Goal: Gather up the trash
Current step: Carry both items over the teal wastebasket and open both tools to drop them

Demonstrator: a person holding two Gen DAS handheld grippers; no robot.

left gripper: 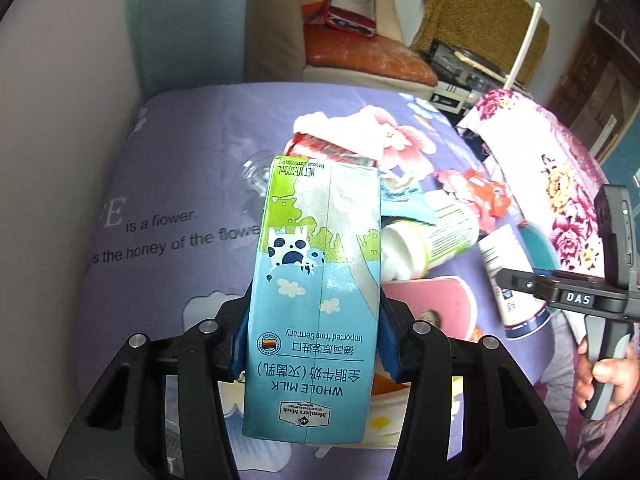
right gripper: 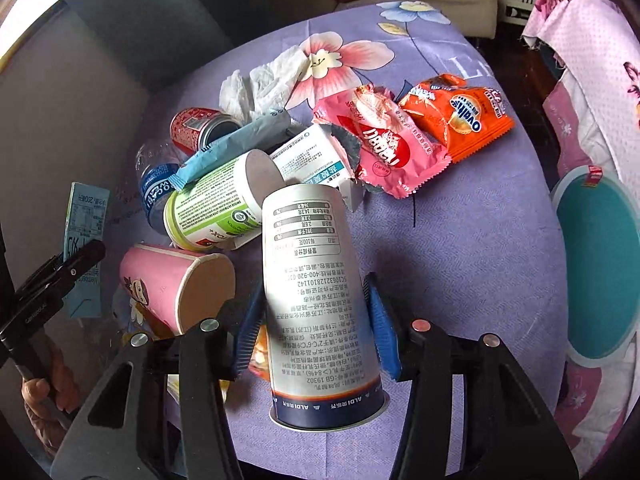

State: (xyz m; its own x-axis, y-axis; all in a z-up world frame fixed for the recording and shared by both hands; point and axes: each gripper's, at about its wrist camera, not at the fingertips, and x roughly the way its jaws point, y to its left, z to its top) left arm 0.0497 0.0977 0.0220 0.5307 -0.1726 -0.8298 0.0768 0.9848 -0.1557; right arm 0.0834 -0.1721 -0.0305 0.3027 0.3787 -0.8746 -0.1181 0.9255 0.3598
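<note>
Milk carton (left gripper: 316,292) clamped in left hand-held gripper (left gripper: 314,332), yogurt cup (right gripper: 316,300) in right hand-held gripper (right gripper: 316,328). Both lifted off bench (right gripper: 460,240); rest of trash ahead. Next: probably find bin, none visible.

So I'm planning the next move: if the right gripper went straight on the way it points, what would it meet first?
Probably the torn white medicine box just beyond the yogurt cup it holds; depth is unclear.
</note>
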